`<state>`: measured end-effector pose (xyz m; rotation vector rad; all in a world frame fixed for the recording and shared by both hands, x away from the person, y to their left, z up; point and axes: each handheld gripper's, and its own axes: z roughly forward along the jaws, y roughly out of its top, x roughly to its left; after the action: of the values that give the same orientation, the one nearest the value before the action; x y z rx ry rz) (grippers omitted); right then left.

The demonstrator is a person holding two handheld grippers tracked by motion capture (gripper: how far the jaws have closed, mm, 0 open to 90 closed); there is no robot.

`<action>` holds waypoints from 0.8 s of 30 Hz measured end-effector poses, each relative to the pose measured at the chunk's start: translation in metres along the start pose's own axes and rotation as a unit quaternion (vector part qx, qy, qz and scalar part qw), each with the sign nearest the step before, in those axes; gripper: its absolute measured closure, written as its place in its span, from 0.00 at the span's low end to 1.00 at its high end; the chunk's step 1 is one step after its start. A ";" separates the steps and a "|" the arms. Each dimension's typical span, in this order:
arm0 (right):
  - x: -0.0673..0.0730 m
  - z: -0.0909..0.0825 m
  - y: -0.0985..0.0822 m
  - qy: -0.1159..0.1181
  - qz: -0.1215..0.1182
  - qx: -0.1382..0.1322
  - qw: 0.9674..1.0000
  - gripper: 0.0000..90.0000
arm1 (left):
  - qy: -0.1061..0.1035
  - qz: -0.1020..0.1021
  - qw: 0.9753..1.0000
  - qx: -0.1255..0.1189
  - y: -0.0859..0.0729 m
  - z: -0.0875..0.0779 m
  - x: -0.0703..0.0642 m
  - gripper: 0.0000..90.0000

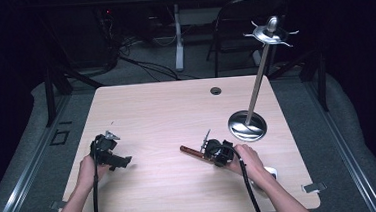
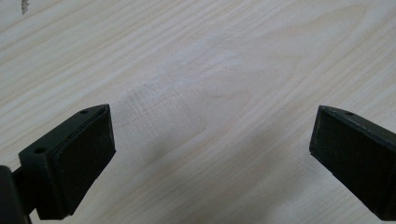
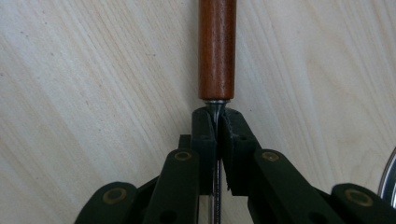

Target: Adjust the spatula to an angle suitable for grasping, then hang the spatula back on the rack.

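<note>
Clamped tight, the right gripper (image 1: 210, 150) in the high view pinches the thin metal shank of a wooden-handled tool (image 1: 191, 151), which lies flat on the table (image 1: 166, 112) with its brown handle pointing toward 10 o'clock from the claw. At about 1 o'clock from it, near but apart, stands a chrome stand (image 1: 247, 125) whose round base rests on the wood; its slanted pole rises to a hooked top over the far edge. The left gripper (image 1: 122, 162) sits well apart at 9 o'clock, jaws spread wide with nothing between them. A small cable hole (image 1: 216, 90) lies at 12 o'clock near the far edge. The tool's working end is hidden by the claw and hand. Left gripper view: both black pads (image 2: 84, 154) stand far apart over bare wood grain. Right gripper view: the jaws meet on the metal shank just below the handle (image 3: 217, 46), which runs out of frame at 12 o'clock; a sliver of chrome rim (image 3: 390, 182) is cut off at 4 o'clock. No writing can be read.
</note>
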<state>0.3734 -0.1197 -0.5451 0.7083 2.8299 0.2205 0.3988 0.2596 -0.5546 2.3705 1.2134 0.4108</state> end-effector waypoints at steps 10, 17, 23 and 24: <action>-0.006 -0.015 -0.008 0.002 0.012 -0.040 0.999 0.94 | 0.000 0.001 1.000 0.002 -0.001 0.001 0.001 0.00; -0.011 -0.037 -0.021 -0.005 0.040 -0.092 0.995 0.94 | 0.009 0.005 1.000 -0.006 0.001 0.001 -0.003 0.00; -0.016 -0.055 -0.033 -0.014 0.059 -0.129 0.990 0.94 | -0.006 0.007 1.000 -0.008 0.002 0.002 -0.003 0.00; -0.016 -0.059 -0.035 -0.015 0.065 -0.138 0.988 0.94 | -0.003 0.008 1.000 -0.012 0.000 0.001 -0.003 0.00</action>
<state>0.3573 -0.1639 -0.4927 0.8225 2.6525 0.6043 0.3978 0.2572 -0.5559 2.3608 1.1807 0.4203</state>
